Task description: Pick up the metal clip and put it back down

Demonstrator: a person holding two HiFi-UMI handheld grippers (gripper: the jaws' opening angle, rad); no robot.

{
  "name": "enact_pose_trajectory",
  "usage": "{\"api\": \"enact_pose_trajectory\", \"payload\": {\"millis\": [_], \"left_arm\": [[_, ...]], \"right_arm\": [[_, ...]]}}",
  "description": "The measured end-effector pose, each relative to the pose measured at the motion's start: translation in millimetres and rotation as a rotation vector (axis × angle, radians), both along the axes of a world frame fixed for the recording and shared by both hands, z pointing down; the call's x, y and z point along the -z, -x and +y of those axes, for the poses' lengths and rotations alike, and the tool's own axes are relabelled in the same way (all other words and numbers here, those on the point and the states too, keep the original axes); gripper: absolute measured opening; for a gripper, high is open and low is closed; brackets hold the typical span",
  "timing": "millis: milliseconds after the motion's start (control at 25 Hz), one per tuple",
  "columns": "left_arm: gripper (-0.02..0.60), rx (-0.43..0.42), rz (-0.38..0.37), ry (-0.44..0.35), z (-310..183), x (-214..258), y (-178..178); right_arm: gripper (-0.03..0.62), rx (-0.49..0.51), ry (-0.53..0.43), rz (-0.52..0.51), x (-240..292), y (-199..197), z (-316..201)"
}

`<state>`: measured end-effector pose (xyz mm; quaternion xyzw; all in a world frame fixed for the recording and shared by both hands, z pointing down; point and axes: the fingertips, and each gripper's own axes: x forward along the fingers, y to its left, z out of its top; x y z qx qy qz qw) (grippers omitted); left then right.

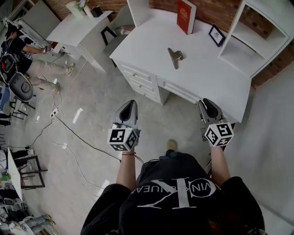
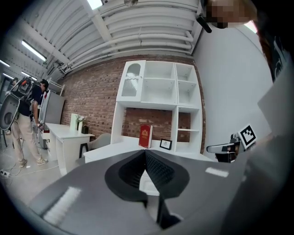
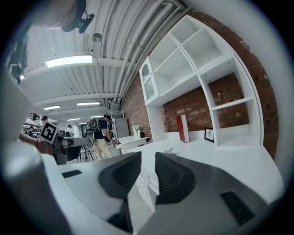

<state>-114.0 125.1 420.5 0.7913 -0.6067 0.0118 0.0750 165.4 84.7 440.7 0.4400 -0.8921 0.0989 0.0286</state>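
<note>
— Anything legible here?
— Only on the black T-shirt (image 1: 177, 193) in the head view. It has a big white "CK", upside down from this angle, with a line of small capitals across it. I can make out "VIN" on one side; the rest is too distorted.
— The standing red book (image 1: 186, 16)?
— A gold emblem on the cover, but the print is too small to read.
— And the marker cubes (image 1: 123, 139)?
— Black-and-white square codes, no letters or numbers.

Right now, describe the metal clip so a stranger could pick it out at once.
Find the white desk against the brick wall. On its open top, in front of the red book and the small picture frame, lies the metal clip. It alone is shiny silver and lies flat; its neighbours stand upright.
</note>
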Motion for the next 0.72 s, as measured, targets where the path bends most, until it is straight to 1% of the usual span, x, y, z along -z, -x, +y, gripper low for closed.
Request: {"api": "enact_pose_trajectory", "payload": {"millis": [120,280,480,600,720], "left_arm": [[0.005,-0.003,0.002,-0.014,-25,3,-5],[0.005,-0.029,-0.015,-0.020,-48,3,-17],[0.005,-0.025,-0.002,-0.016,-68,5,-16],[0.005,-0.053,-0.012,-0.029,-76,11,-26],[0.005,-0.070,-0.025,-0.025,-83,9,-34]], "right_arm": [[0.058,0.007,-0.001,-0.003,-1,-2,-23],[0.058,0.004,-0.001,-0.017,1,-6,-45],[0.058,0.001,0.006,-0.021,-1,-10,-52],[0.058,-0.012,0.017,-0.028,-4,-17,-57],[0.058,-0.019,0.025,-0.051,-6,-22,-65]]}}
